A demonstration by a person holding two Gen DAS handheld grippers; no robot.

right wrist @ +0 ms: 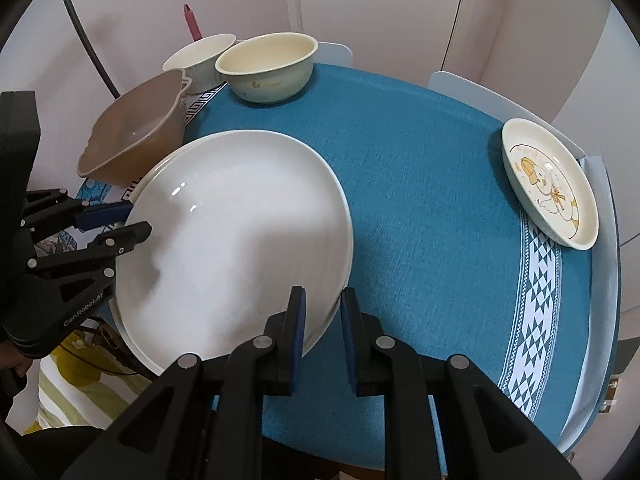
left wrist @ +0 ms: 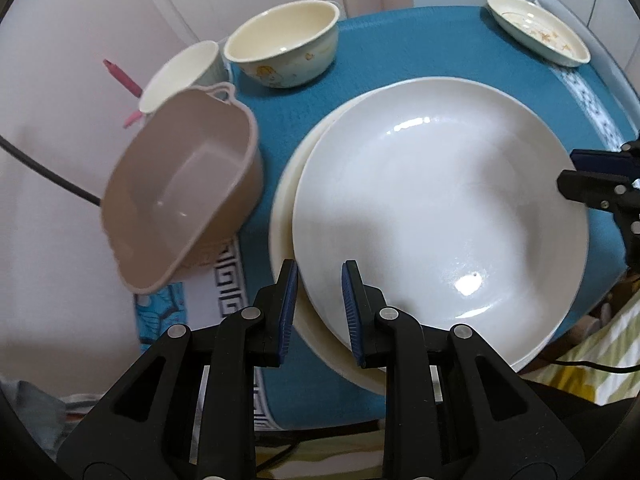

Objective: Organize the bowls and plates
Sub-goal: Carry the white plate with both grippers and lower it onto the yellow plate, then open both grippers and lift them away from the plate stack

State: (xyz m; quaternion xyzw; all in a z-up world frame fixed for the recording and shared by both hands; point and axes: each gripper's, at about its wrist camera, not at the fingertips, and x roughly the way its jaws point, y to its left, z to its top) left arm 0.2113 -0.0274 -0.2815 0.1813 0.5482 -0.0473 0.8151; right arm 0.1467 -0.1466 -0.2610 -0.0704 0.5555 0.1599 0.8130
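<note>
2 white plates (left wrist: 440, 216) stacked, glossy, top one offset | L tool (left wrist: 320, 312) & R tool (right wrist: 323, 336) both clamped on top rim

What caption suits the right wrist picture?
Both claws, right claw and left claw, grip the white plate on the blue tablecloth.

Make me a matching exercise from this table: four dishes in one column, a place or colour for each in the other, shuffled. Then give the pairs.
Dishes:
1. top white plate
2. brown bowl
3. small plate
4. cream bowl

Places or colours:
A. alone near the table's patterned edge, with a cartoon picture inside
B. clamped at its rim by both grippers, over a second plate
C. plain tan, with a looped handle, at the cloth's edge
D. pale yellow inside, next to a white cup

Pairs: 1-B, 2-C, 3-A, 4-D
</note>
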